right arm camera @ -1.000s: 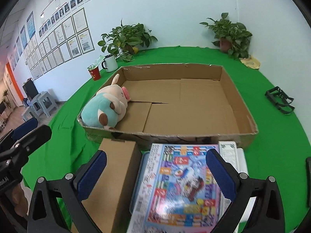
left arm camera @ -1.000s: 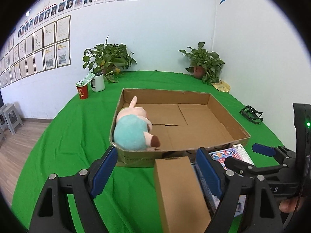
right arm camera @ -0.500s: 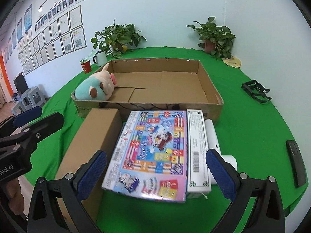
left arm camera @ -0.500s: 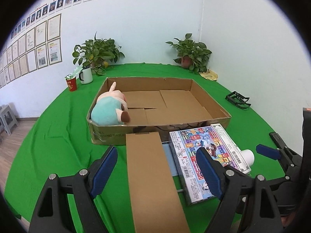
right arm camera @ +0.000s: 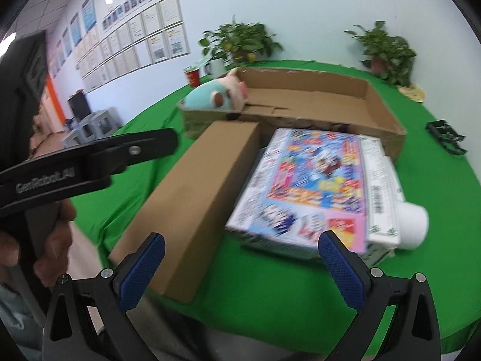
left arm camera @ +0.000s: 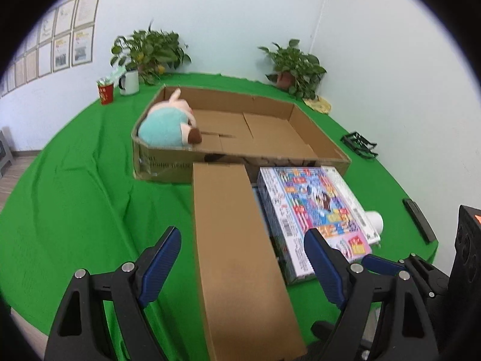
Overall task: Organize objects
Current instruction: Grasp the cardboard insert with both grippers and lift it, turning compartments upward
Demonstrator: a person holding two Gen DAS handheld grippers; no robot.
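A wide, shallow cardboard tray (left arm camera: 318,138) (right arm camera: 387,114) sits on the green table and holds a teal and pink plush pig (left arm camera: 168,123) (right arm camera: 216,96) in its left end. In front of it lie a long brown carton (left arm camera: 237,249) (right arm camera: 192,198), a colourful game box (left arm camera: 312,210) (right arm camera: 306,180) and a white roll (left arm camera: 374,219) (right arm camera: 413,225). My left gripper (left arm camera: 243,267) is open above the carton's near end. My right gripper (right arm camera: 240,267) is open, just short of the carton and game box. The left gripper's finger also shows in the right wrist view (right arm camera: 120,150).
Two potted plants (left arm camera: 150,51) (left arm camera: 296,66), a white mug (left arm camera: 129,81) and a red cup (left arm camera: 105,91) stand at the table's far side. A black clip-like item (left arm camera: 359,144) and a flat black bar (left arm camera: 418,219) lie at the right. The table's near edge is close below the grippers.
Both grippers have pulled back toward the table's near edge and risen. The carton and game box now lie farther ahead. Nothing was taken hold of.
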